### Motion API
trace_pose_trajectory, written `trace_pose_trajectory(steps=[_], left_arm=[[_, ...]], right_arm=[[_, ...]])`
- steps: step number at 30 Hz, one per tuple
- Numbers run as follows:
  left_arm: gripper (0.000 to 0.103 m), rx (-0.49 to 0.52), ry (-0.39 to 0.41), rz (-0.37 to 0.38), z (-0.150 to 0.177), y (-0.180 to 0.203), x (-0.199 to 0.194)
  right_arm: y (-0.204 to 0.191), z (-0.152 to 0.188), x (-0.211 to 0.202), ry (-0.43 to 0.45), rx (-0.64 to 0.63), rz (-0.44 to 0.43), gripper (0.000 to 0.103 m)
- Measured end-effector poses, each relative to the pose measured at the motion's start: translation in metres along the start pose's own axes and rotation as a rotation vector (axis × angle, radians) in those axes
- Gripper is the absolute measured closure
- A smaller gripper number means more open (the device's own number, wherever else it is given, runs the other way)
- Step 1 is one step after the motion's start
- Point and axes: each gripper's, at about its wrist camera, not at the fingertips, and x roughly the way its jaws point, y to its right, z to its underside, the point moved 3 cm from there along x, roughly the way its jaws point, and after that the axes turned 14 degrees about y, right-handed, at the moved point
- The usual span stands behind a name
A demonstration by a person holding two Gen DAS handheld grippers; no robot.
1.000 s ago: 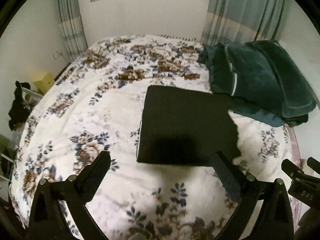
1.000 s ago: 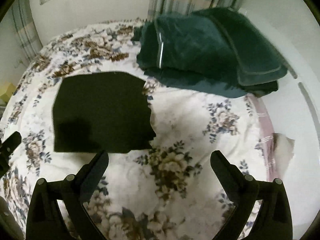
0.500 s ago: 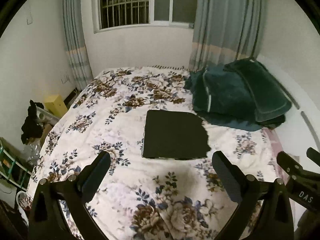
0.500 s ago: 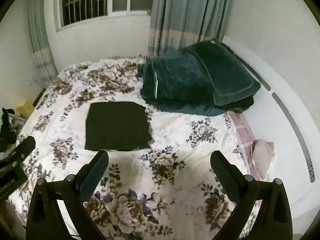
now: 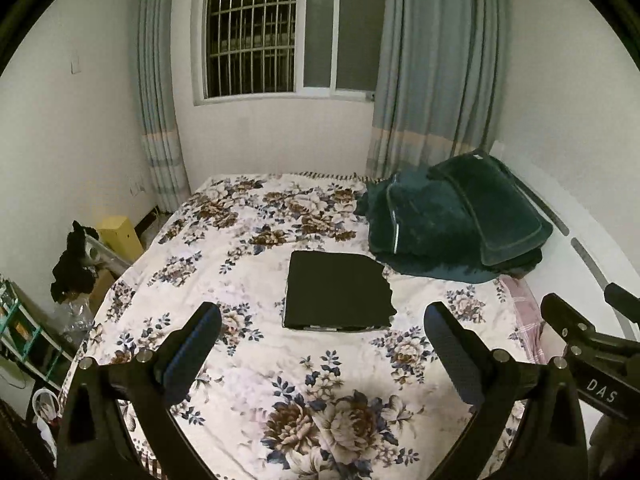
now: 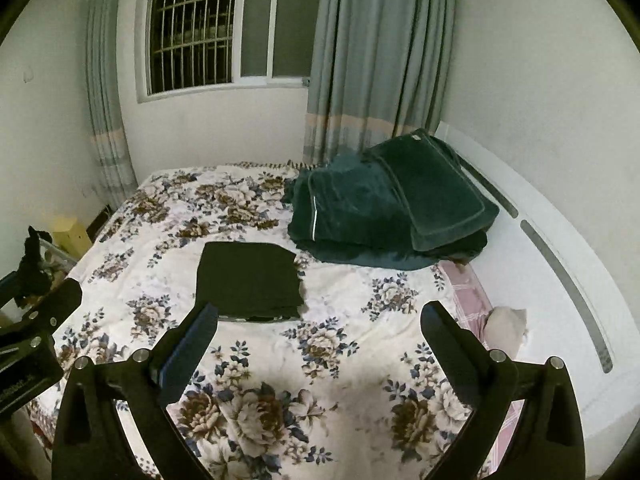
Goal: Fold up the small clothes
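A black garment (image 5: 336, 290), folded into a flat rectangle, lies in the middle of the floral bedspread (image 5: 248, 240); it also shows in the right wrist view (image 6: 248, 278). My left gripper (image 5: 320, 352) is open and empty, held above the near part of the bed, well back from the garment. My right gripper (image 6: 318, 350) is open and empty, also well back and above the bed. The right gripper's body (image 5: 592, 344) shows at the right edge of the left wrist view.
A pile of dark green blankets and a pillow (image 5: 452, 228) sits at the bed's right, by the white headboard (image 6: 560, 248). A yellow box (image 5: 120, 234) and cluttered shelves (image 5: 24, 328) stand left of the bed. A barred window (image 5: 288, 28) and curtains are behind.
Both grippers have pulled back and up from the folded black garment. It now looks smaller and farther, and the window and walls have come into view.
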Motion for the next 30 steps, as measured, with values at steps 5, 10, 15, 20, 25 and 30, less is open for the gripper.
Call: trace_pose_trajectory(steps=[5,10,15,20,25,30], left_arm=[[0.0,0.011,0.025,-0.005,-0.003,0.0,-0.019],[0.0,0.011,0.029,-0.015,0.0,0.003,-0.031],[0.0,0.008,0.031,-0.018,0.001,0.005,-0.038],[0.0,-0.001,0.024,-0.013,0.003,0.006,-0.043],[0.0,0.002,0.02,-0.033,0.006,0.007,-0.047],[0.0,-0.002,0.024,-0.047,0.007,0.005,-0.052]], right_arm=[[0.003,-0.008,-0.029,0.031,-0.007,-0.013,0.0],[0.004,-0.01,-0.044,0.039,-0.008,-0.036,0.0],[0.005,-0.009,-0.051,0.042,-0.001,-0.04,0.0],[0.007,-0.01,-0.052,0.045,-0.002,-0.048,0.0],[0.007,-0.012,-0.057,0.038,-0.004,-0.065,0.0],[0.01,-0.015,-0.055,0.027,-0.004,-0.08,0.0]])
